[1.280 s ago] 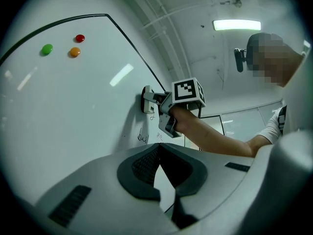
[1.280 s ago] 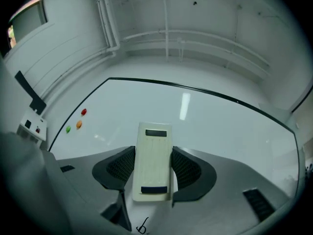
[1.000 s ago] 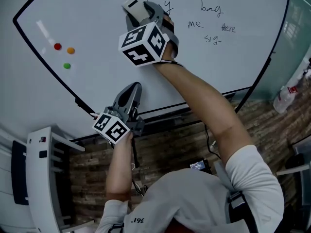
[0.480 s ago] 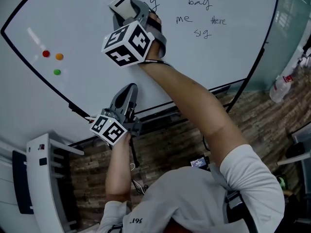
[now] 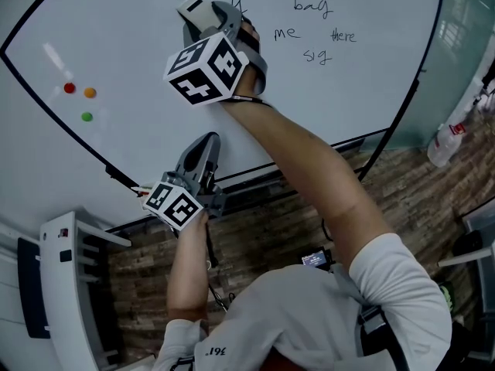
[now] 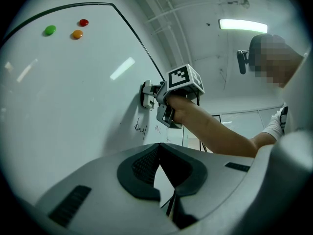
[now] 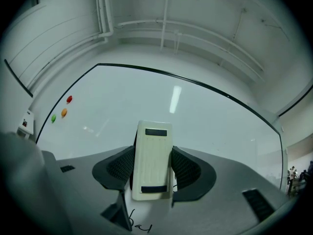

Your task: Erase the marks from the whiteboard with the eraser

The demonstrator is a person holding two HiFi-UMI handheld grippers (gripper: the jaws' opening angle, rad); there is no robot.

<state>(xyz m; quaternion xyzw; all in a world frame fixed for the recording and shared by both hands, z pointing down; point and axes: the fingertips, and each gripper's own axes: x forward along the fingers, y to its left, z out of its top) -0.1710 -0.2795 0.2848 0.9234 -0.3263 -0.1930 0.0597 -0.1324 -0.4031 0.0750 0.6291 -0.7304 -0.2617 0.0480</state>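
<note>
The felt face of the white rectangular eraser (image 7: 152, 153) is pressing flat against the large white black-framed whiteboard (image 5: 139, 45). That face is therefore hidden, and any ink beneath it cannot be seen. The right gripper (image 7: 153, 173) is clamping the eraser by its long sides between both dark pads, high on the board. In the head view the gripper's marker cube is covering most of the person's right hand (image 5: 250, 39), and only one end of the eraser is poking out above it. A short dark stroke (image 5: 238, 6) is peeking out just right of this gripper, too little of it to read. Further right, the handwritten black words (image 5: 313, 29) are standing unwiped, small and loosely written. The board's top and left edges are running out of the head view. At the right edge a white plastic bottle (image 5: 447, 141) is partly cut off.

The left gripper (image 6: 164, 166) is hanging low beside the board's bottom ledge. Its jaws are drawn together at the tips and gripping nothing. Three small round magnets (image 5: 90, 93), red, orange and green, are sitting well to the left of the eraser.

A second ago a clear "y"-shaped mark was standing free beside the right gripper; only the short stroke is showing there at this moment. The left gripper is staying by the ledge, and the words to the right are reading the same.
</note>
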